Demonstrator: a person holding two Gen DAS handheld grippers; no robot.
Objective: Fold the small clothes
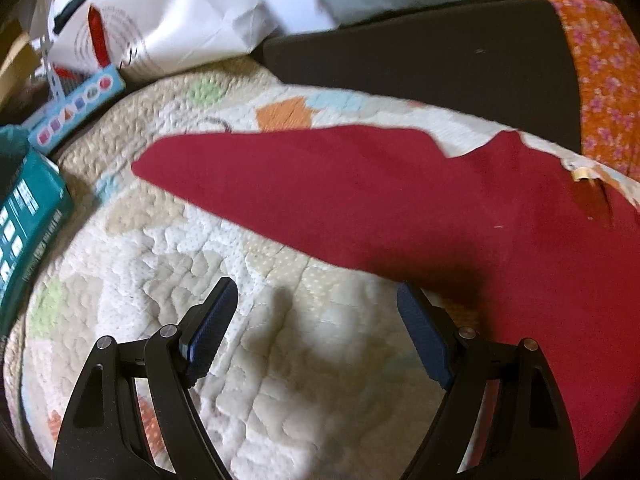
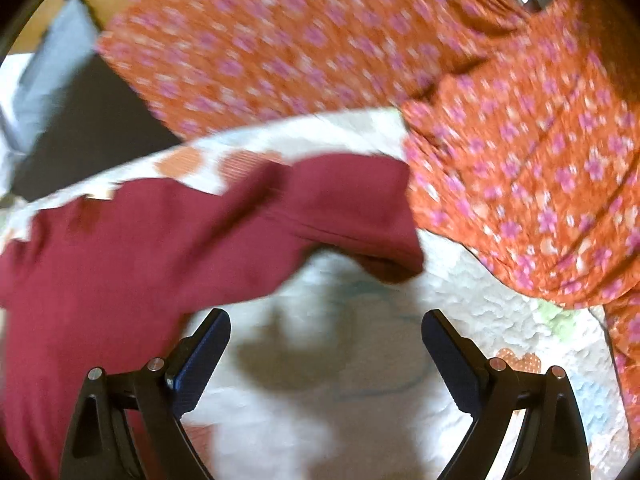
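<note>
A small dark red garment (image 1: pixel 400 208) lies spread on a pale patterned quilt (image 1: pixel 192 264); one sleeve points left. My left gripper (image 1: pixel 318 292) is open and empty just above the quilt, its right finger (image 1: pixel 424 340) at the garment's lower edge. In the right wrist view the same red garment (image 2: pixel 168 240) fills the left, its other sleeve reaching right with the cuff turned under. My right gripper (image 2: pixel 326 320) is open and empty over the quilt (image 2: pixel 360 340), just below that sleeve.
An orange floral cloth (image 2: pixel 500 120) is piled at the right and back. A dark flat cushion (image 1: pixel 420 64) lies behind the garment. Teal and blue boxes (image 1: pixel 28 208) and a white paper bag (image 1: pixel 168 20) sit at the left.
</note>
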